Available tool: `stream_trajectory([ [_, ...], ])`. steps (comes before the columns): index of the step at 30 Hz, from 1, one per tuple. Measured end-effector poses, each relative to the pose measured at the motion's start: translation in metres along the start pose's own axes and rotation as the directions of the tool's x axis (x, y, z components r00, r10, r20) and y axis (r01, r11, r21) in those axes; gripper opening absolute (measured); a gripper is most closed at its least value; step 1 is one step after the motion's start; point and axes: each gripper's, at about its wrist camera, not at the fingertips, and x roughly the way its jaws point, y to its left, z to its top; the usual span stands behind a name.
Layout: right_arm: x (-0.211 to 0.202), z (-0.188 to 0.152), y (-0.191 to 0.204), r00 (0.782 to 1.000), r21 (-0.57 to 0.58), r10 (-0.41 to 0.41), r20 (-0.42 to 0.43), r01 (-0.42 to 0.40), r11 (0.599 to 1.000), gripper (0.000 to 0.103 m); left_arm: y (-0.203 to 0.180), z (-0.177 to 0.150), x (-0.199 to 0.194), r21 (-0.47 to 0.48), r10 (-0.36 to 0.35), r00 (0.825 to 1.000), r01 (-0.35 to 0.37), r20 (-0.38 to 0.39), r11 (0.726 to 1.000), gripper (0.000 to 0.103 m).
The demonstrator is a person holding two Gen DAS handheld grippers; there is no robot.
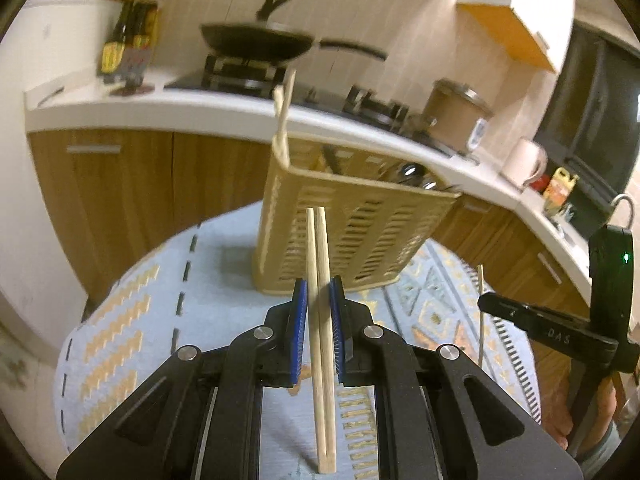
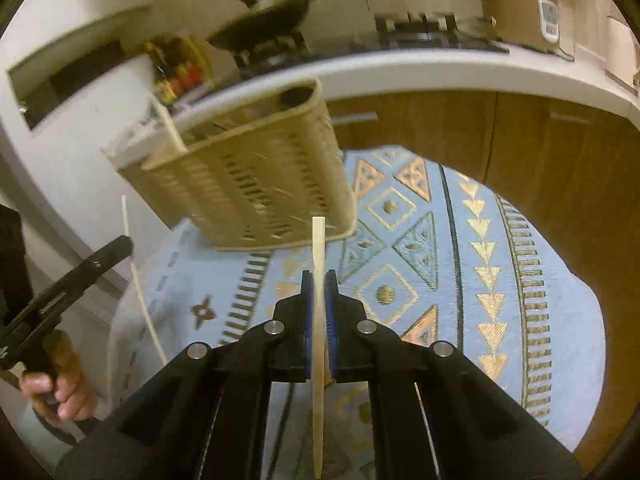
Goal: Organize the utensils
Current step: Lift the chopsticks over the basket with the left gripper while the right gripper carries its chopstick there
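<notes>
Now keep left gripper (image 1: 319, 292) clenched on chopstick pair (image 1: 322, 320), right gripper (image 2: 319, 284) on single chopstick (image 2: 318, 320); align tips above caddy (image 1: 340, 232) compartment before releasing.

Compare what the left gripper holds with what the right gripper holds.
The left gripper holds a pair of chopsticks side by side; the right gripper holds one chopstick. The left fingers stand slightly wider around their pair; the right fingers sit closer on theirs. Both loads are pale wood, run lengthwise between the fingers and point toward the beige utensil holder.
</notes>
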Motion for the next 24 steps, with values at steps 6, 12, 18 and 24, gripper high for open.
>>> stream_trajectory([
  [6, -0.042, -0.02, 0.016, 0.982, -0.059, 0.045, 0.184, -0.035, 0.998, 0.004, -0.008, -0.011, -0.031, 0.032, -0.058, 0.987, 0.054, 0.151, 0.998, 0.01],
  [12, -0.076, -0.029, 0.034, 0.946, -0.106, 0.082, 0.313, -0.051, 0.993, 0.004, -0.02, -0.011, -0.068, 0.059, -0.088, 0.958, 0.074, 0.272, 0.995, 0.01],
  [18, -0.101, 0.0, 0.05, 0.905, -0.13, 0.108, 0.411, -0.059, 0.99, 0.004, -0.032, 0.019, -0.094, 0.112, -0.098, 0.92, 0.06, 0.38, 0.992, 0.01],
  [24, -0.108, 0.055, 0.062, 0.861, -0.149, 0.109, 0.496, -0.039, 0.988, 0.004, -0.036, 0.065, -0.094, 0.122, -0.088, 0.87, 0.032, 0.485, 0.992, 0.01],
])
